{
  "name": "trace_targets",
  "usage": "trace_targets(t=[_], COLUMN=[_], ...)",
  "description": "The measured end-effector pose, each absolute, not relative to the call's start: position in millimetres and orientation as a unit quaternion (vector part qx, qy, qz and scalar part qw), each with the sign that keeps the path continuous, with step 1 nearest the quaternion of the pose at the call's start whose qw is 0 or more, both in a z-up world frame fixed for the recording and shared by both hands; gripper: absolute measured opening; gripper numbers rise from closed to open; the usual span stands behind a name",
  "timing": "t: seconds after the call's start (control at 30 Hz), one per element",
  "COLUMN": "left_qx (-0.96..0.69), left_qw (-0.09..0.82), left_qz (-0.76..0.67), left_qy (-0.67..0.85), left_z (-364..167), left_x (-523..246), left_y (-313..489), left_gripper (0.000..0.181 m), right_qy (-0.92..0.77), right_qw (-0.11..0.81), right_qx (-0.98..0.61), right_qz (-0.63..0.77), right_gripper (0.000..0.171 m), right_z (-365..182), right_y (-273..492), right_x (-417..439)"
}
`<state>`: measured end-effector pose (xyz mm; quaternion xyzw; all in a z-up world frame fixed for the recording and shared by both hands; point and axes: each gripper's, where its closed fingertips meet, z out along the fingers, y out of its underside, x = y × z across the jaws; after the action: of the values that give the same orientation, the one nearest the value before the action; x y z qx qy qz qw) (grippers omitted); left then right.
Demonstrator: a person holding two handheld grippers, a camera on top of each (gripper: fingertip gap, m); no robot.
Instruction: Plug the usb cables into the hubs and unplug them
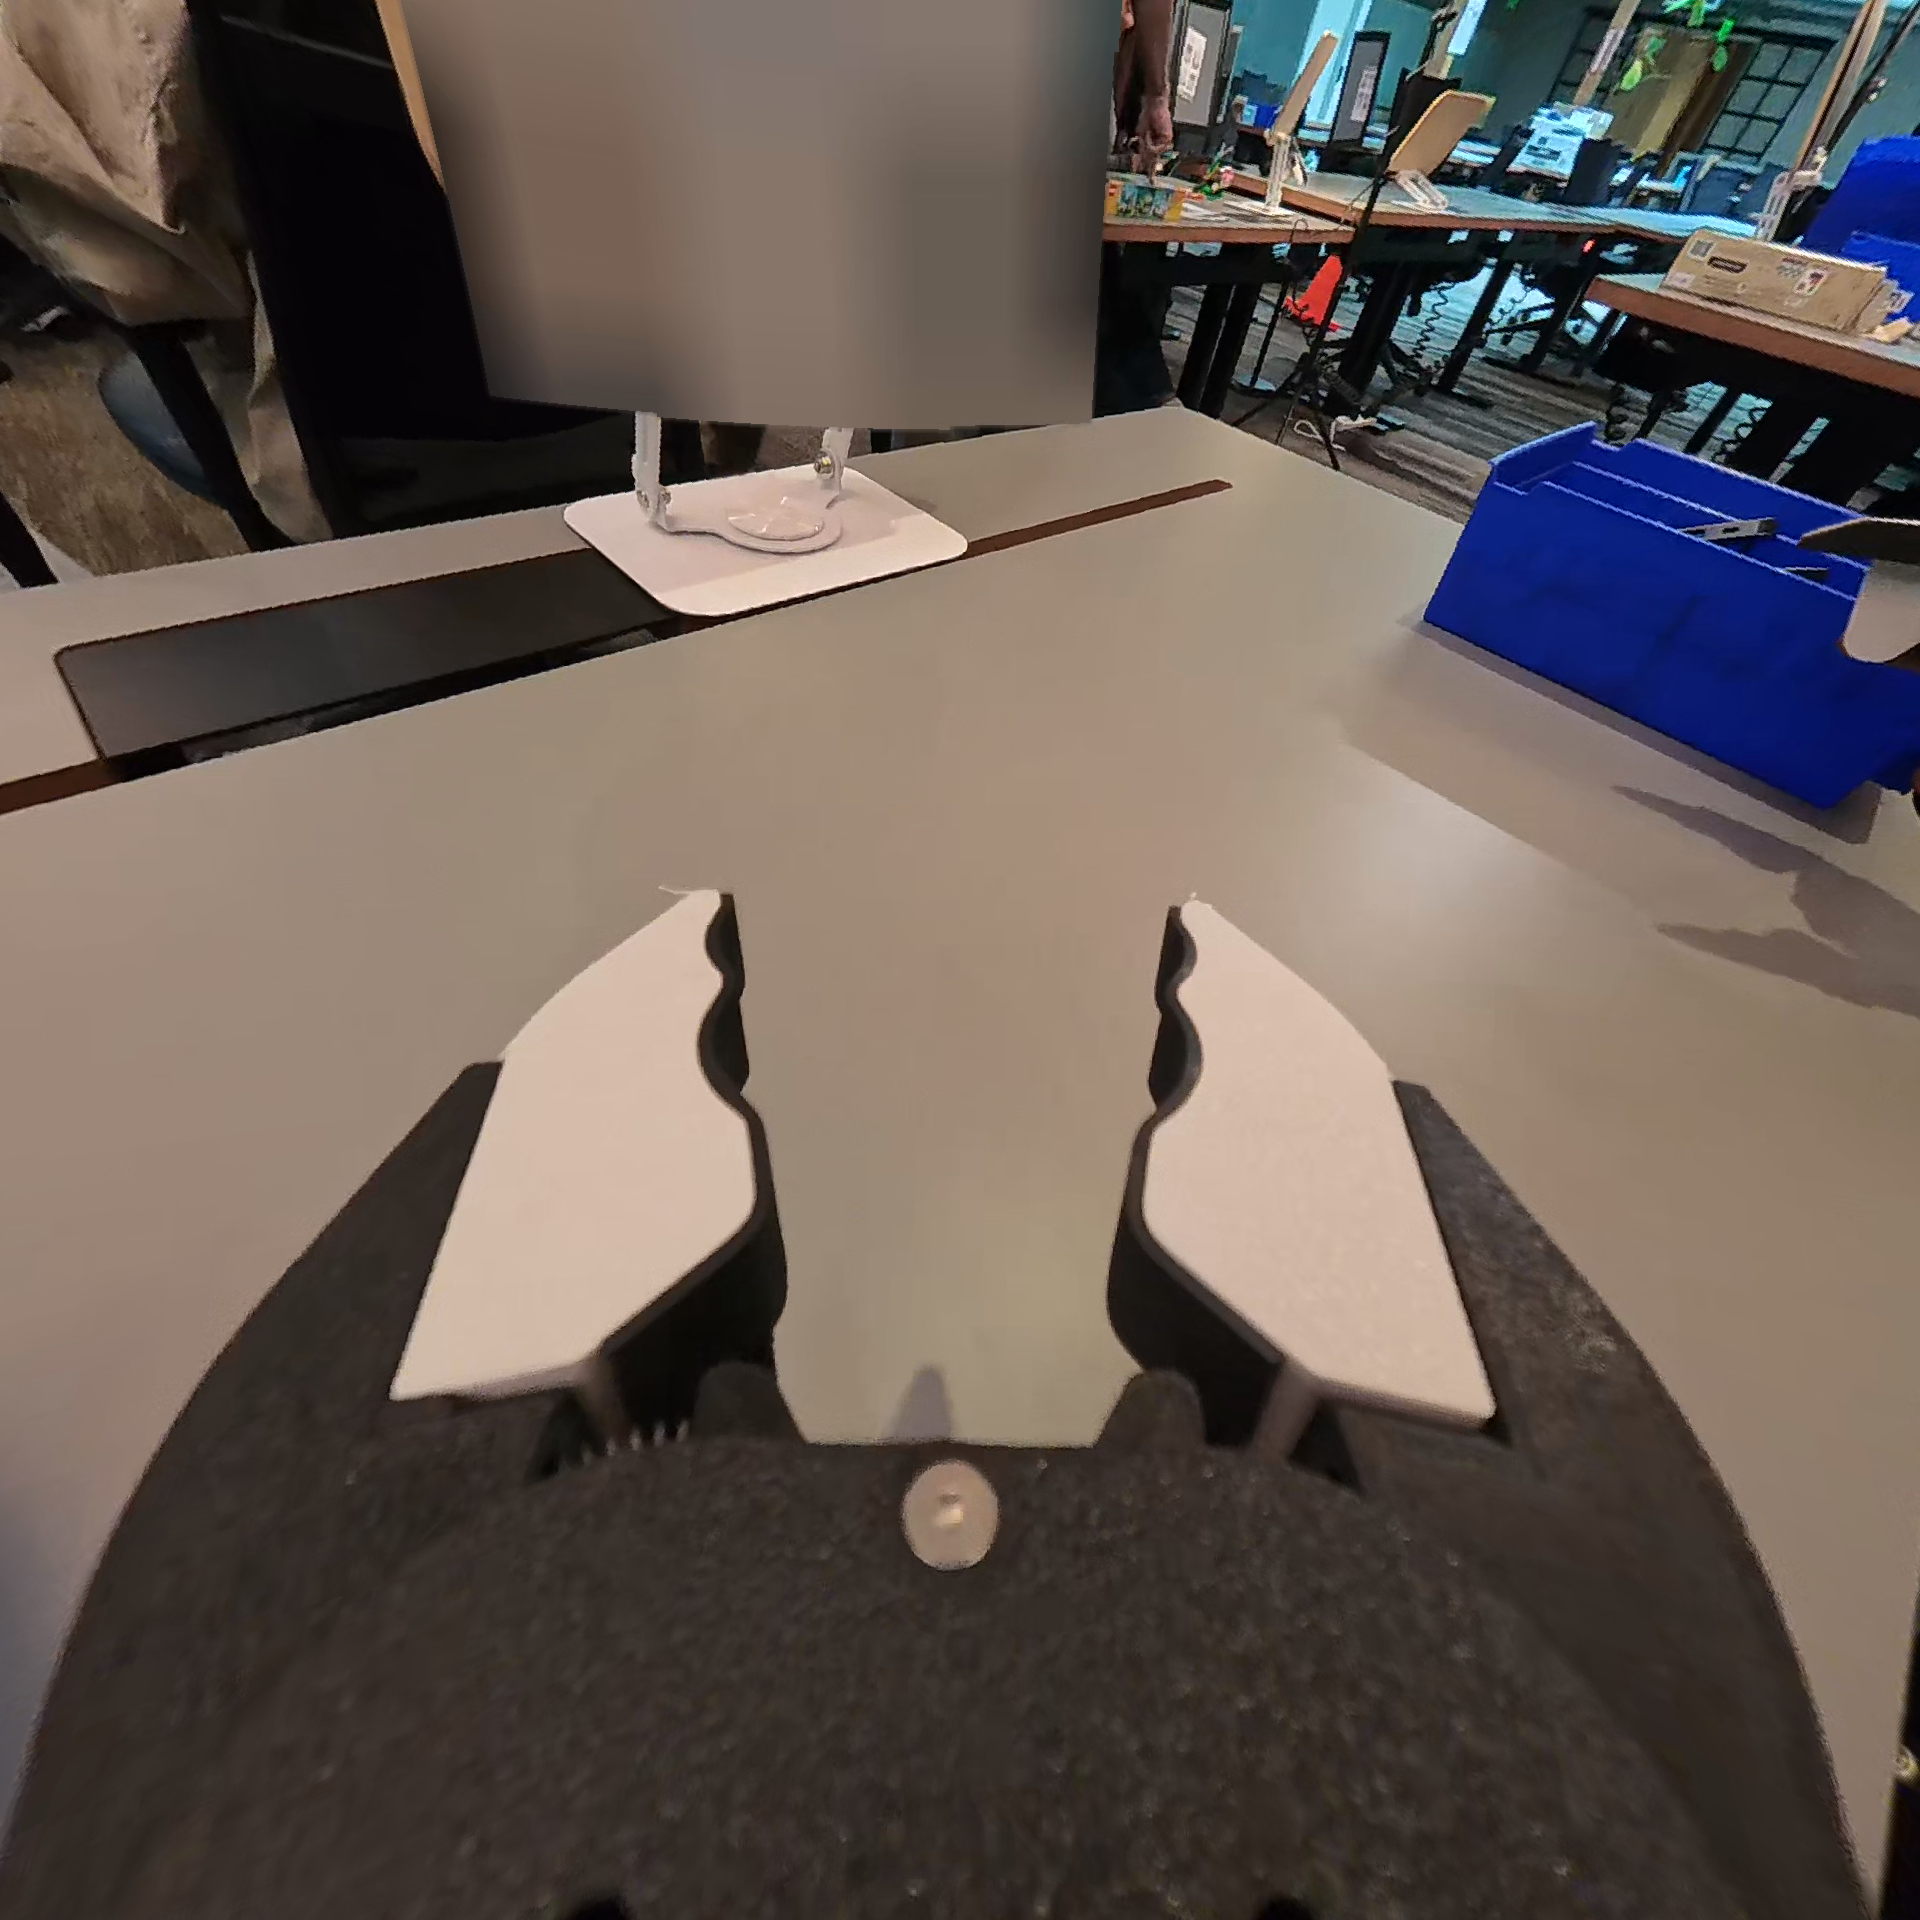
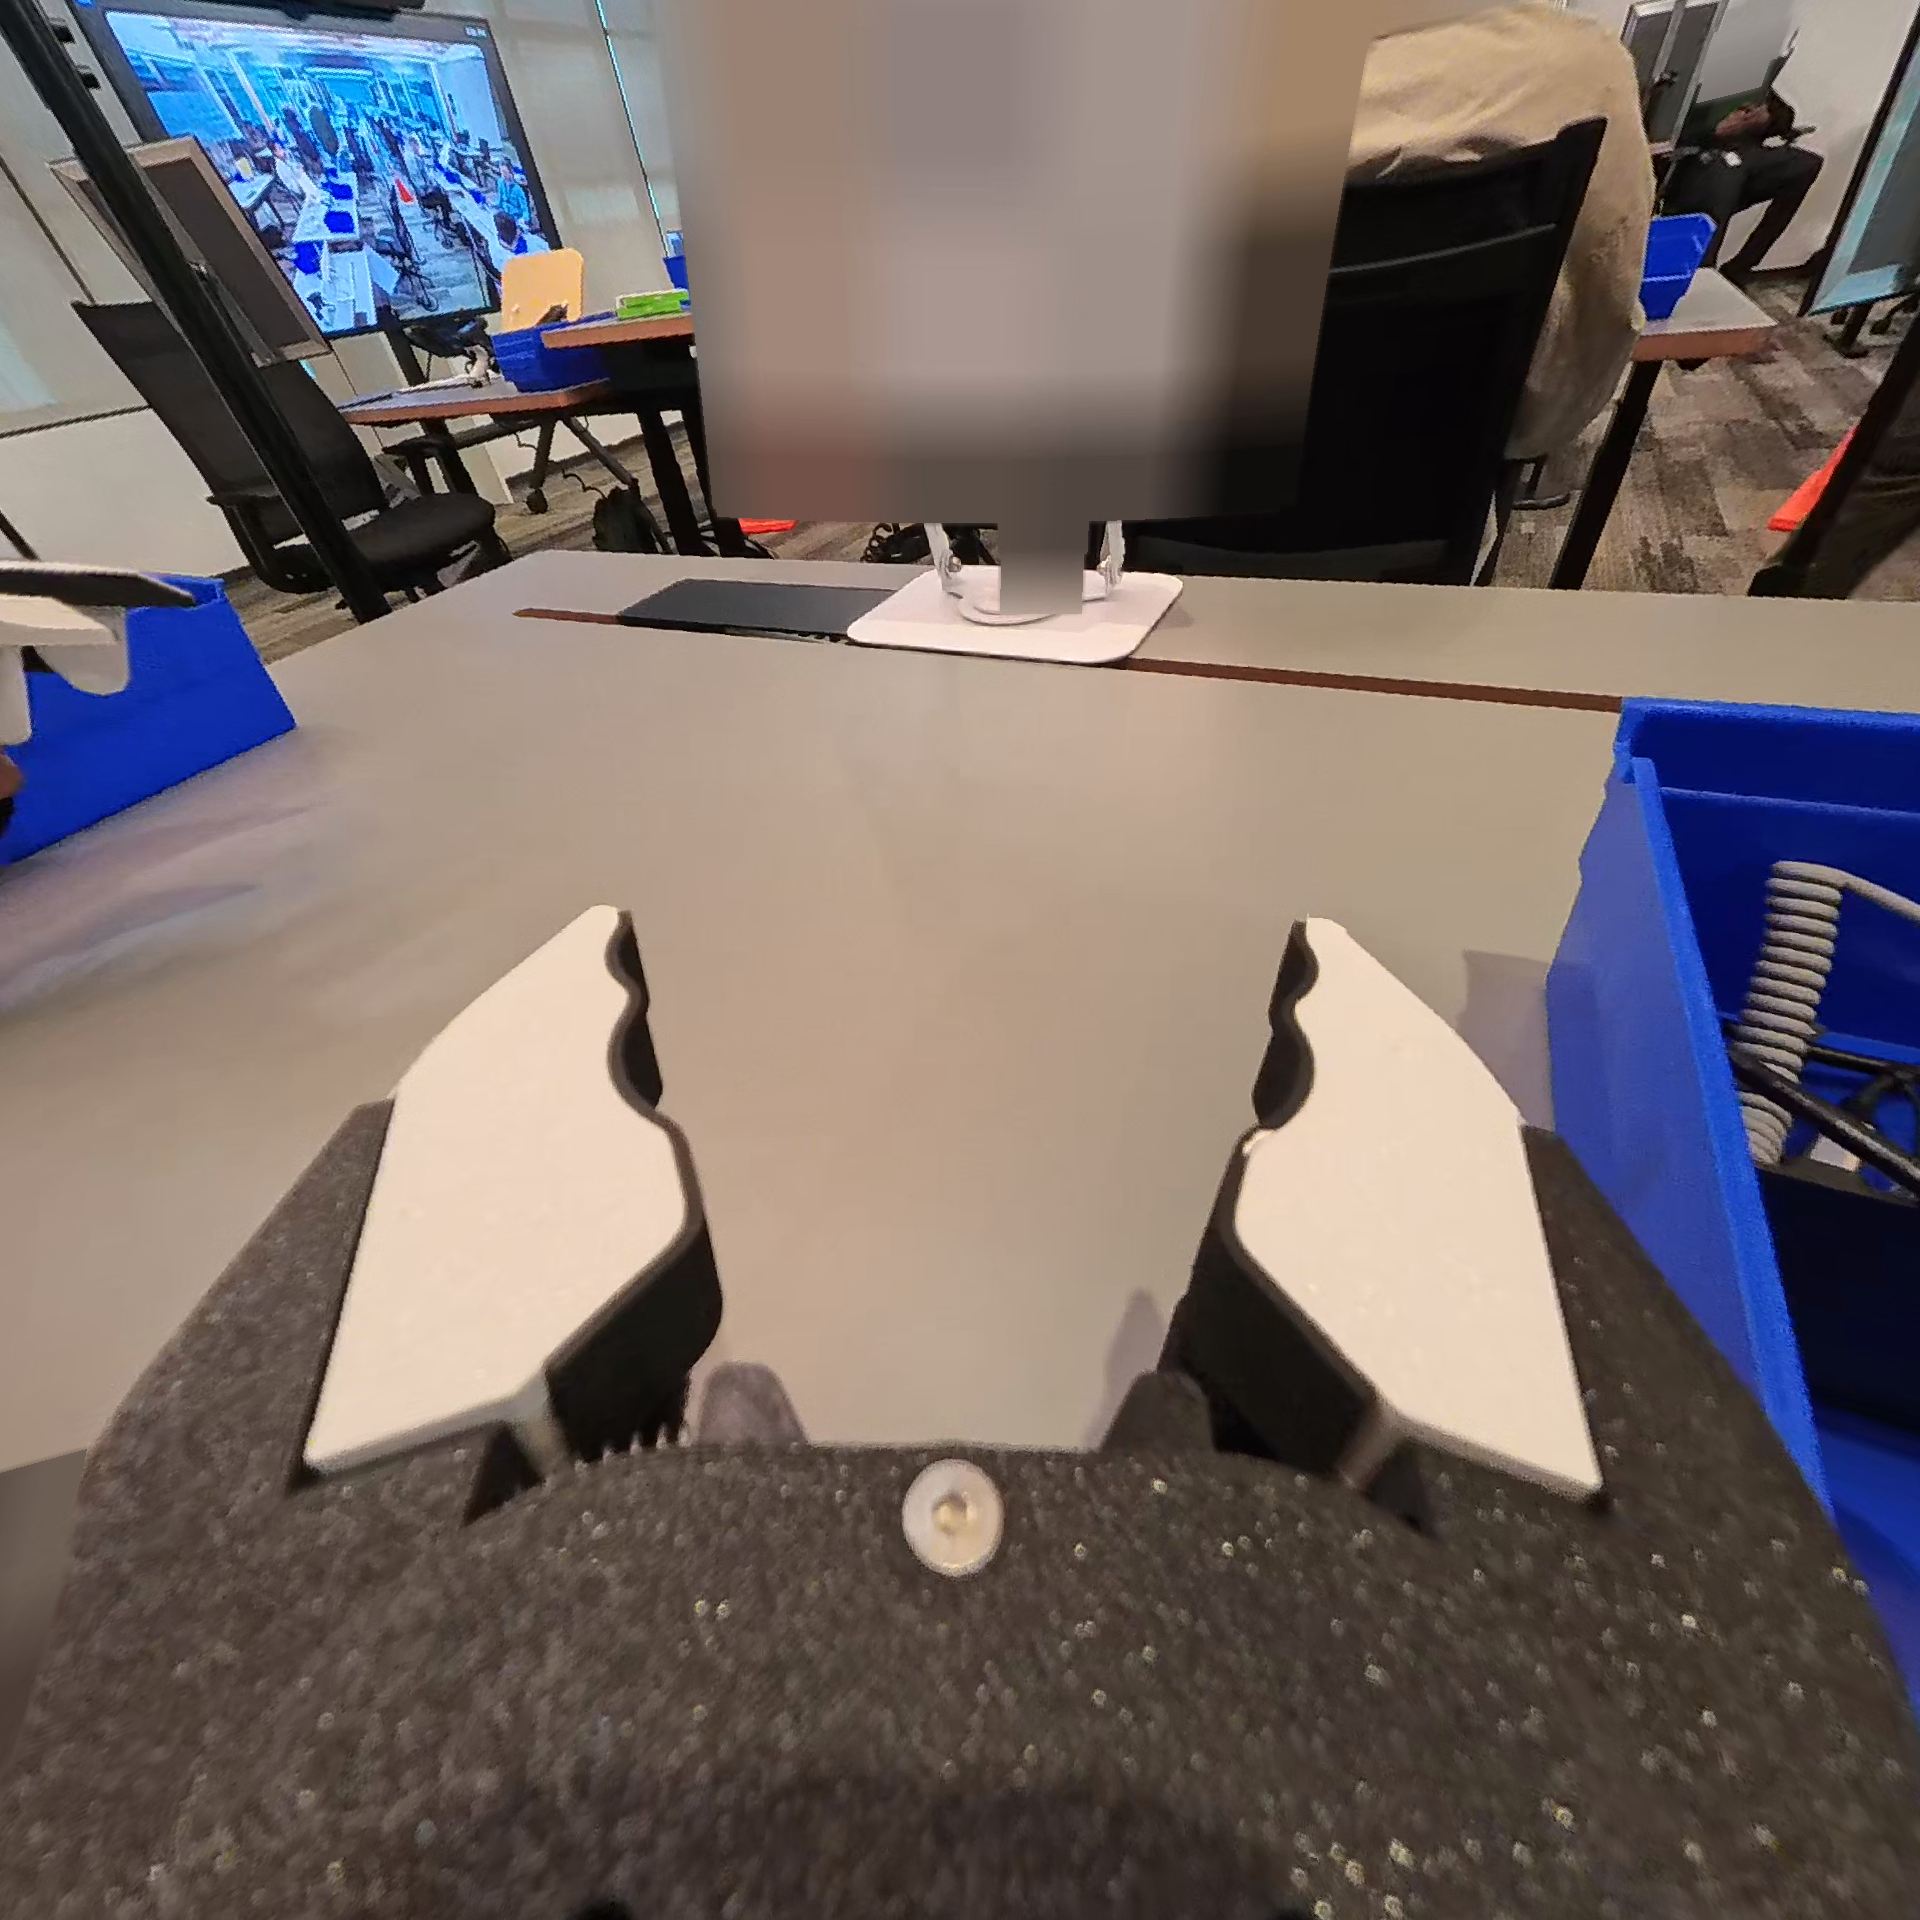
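Observation:
My left gripper (image 1: 945, 899) is open and empty above the bare grey table (image 1: 935, 748). My right gripper (image 2: 958, 917) is also open and empty over the same table (image 2: 883, 831). A blue bin (image 2: 1662, 1039) stands just right of the right gripper. It holds a coiled grey cable (image 2: 1792, 997) and black cables (image 2: 1839, 1101). No hub shows clearly in either view. In the left wrist view a blue bin (image 1: 1621, 623) stands at the right with small dark parts (image 1: 1730, 528) inside. The other gripper's tip (image 1: 1881, 582) shows at that edge.
A white stand base (image 1: 764, 540) sits at the table's far edge beside a black strip (image 1: 343, 644); it also shows in the right wrist view (image 2: 1023, 618). A second blue bin (image 2: 156, 707) stands at the left. Chairs, other tables and a person in a beige top (image 2: 1507, 156) lie beyond.

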<state>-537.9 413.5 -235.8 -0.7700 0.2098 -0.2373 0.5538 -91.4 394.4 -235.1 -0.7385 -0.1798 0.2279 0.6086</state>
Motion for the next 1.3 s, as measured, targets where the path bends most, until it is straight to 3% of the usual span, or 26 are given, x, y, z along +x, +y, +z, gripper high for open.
trace_targets(t=[0.57, 0.87, 1.3], left_qx=[-0.792, -0.812, -0.808], left_qw=[0.566, 0.562, 0.560], left_qz=[-0.149, -0.091, -0.114], left_qy=[0.173, 0.127, 0.145], left_z=[-177.5, -174.4, -183.6], left_x=[-621.7, -686.1, -659.7], left_y=[348.8, 324.8, 326.9], left_gripper=[0.074, 0.073, 0.073], right_qy=[-0.190, -0.195, -0.191], right_qw=[0.603, 0.598, 0.599], right_qx=[-0.738, -0.739, -0.740], right_qz=[0.236, 0.242, 0.238], right_gripper=[0.111, 0.111, 0.111], right_z=[-237.5, -241.5, -240.8], right_y=[396.9, 396.6, 394.7], right_x=[-100.2, -105.7, -101.6])
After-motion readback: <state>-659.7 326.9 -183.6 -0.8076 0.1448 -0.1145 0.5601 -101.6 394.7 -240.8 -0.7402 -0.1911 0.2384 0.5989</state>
